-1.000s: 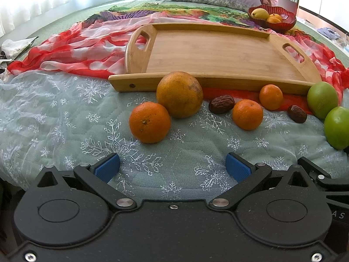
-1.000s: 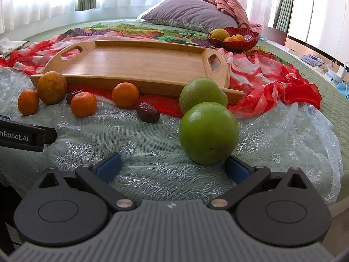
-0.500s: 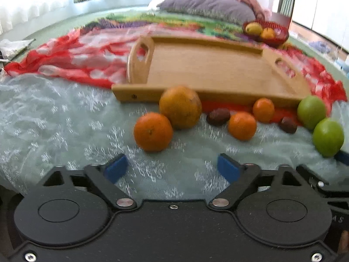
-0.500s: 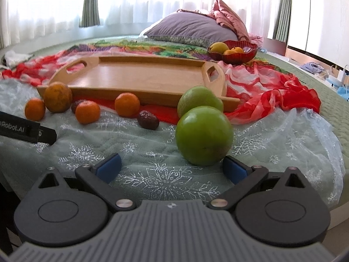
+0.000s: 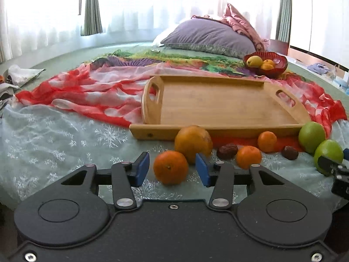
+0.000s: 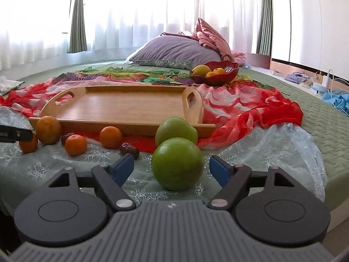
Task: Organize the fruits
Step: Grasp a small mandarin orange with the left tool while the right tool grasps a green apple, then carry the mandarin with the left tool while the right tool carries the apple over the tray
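Beside the wooden tray (image 5: 218,109), both grippers' fingers gape wide (nothing held); the green apple (image 6: 177,163) or mandarin (image 5: 170,167) could roll off-centre.

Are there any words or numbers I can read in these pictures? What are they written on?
None can be read.
The left gripper, seen from the right wrist camera, bears pale marks on its black side, too small and cut off to read.
The tray, the red bowl, the fruit and the cloths show no writing.
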Tool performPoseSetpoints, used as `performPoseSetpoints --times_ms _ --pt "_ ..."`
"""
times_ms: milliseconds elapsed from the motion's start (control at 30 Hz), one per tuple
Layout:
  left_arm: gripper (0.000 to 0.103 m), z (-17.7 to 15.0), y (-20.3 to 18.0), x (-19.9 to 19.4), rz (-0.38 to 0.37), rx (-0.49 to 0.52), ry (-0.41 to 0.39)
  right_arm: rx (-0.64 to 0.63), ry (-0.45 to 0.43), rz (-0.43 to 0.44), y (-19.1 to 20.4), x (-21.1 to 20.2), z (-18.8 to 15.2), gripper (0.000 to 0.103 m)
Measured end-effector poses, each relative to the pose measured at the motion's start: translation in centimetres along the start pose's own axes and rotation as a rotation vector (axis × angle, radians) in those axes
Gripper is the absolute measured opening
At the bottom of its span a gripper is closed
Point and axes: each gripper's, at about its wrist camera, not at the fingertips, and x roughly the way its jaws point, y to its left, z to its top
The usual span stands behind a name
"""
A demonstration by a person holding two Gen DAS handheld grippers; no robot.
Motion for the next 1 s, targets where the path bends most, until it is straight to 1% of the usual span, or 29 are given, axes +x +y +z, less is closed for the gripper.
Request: performPoseSetpoints --times_ms 100,300,367,433,500,600,633,800,1000 --pt "0.045 -0.1 0.2 0.4 0.004 0.012 0.008 -0.015 -0.014 -0.038 0.3 0.2 -0.1 0.081" --pt "0.045 -0.6 0.4 1.3 -0.005 0.002 0.025 -0.014 -0.006 -0.036 0.4 0.6 -0.1 0.070" --pt "0.045 -0.7 0.3 1.6 -0.006 0.005 0.030 -0.021 -0.002 -0.040 0.5 0.7 -0.1 0.068" --pt "0.044 -0.9 0.3 2.1 -0.003 0.012 0.034 -0.018 0.008 -0.038 0.3 1.0 -0.1 0.067" --pt "0.038 -1.1 0.3 2.5 -0.007 0.014 0.038 -0.012 0.018 -0.035 0.3 1.2 -0.2 0.066" --pt "0.037 -1.2 0.3 2.7 -0.012 0.006 0.036 0.003 0.033 -0.025 0.0 1.7 -0.3 0.065" --pt "0.037 -1.2 0.3 2.6 -0.012 0.006 0.035 0.002 0.036 -0.023 0.0 1.7 -0.3 0.062" --pt "0.036 -0.6 0.3 1.0 -0.022 -0.006 -0.012 0.002 0.036 -0.021 -0.1 1.6 -0.2 0.060" --pt "0.036 1.7 -0.1 -0.4 -0.020 0.006 -0.074 0.009 -0.018 -0.001 -0.1 0.5 1.0 0.060"
